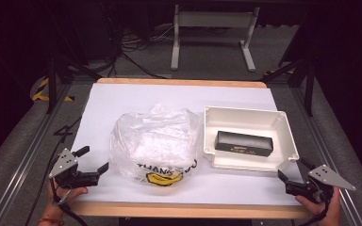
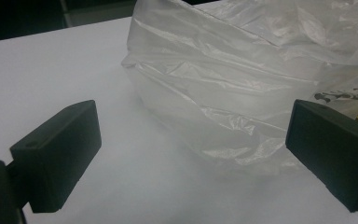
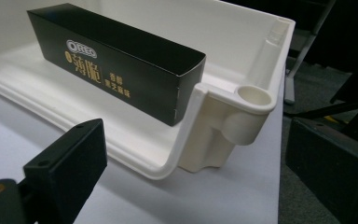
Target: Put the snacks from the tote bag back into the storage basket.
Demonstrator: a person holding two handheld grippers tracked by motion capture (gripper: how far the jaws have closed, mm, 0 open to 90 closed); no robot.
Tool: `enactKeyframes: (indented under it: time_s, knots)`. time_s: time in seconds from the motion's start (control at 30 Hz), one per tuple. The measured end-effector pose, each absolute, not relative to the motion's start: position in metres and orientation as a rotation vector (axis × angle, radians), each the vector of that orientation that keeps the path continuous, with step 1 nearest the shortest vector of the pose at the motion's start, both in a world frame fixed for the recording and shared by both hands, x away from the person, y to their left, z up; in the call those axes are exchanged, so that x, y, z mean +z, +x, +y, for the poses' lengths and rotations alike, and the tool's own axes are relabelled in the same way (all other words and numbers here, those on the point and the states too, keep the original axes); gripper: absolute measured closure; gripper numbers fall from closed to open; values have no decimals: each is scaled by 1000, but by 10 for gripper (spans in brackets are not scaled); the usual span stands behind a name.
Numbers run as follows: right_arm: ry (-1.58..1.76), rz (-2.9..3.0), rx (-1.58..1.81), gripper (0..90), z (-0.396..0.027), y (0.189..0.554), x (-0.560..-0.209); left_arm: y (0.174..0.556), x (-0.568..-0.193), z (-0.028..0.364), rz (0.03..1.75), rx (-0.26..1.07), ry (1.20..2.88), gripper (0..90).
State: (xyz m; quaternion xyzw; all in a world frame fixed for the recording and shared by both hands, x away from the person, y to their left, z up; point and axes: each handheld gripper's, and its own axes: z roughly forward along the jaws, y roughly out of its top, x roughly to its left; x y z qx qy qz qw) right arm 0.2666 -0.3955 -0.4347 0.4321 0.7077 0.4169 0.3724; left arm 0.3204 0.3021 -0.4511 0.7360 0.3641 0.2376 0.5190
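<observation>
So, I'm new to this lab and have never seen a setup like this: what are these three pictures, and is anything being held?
A person sits at a table covered in white and holds a hand-operated tool with two black jaws in each hand. The high view looks down from above: the left gripper is at bottom left, the right gripper at bottom right. The other two pictures come from cameras riding on those grippers, looking along their jaws. On the table lie a crumpled clear plastic bag and a white tray with a black Oreo box inside. Both grippers are open and hold nothing.
</observation>
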Motion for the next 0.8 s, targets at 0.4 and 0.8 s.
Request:
enactKeyframes:
  time_s: [0.4,0.8]
  knots:
    - [1085,1751,1116,69,-398,266,-442,317,-452,301,885,579,1783,40]
    - [1072,1743,1101,69,-397,265,-443,316,-454,302,872,588,1779,40]
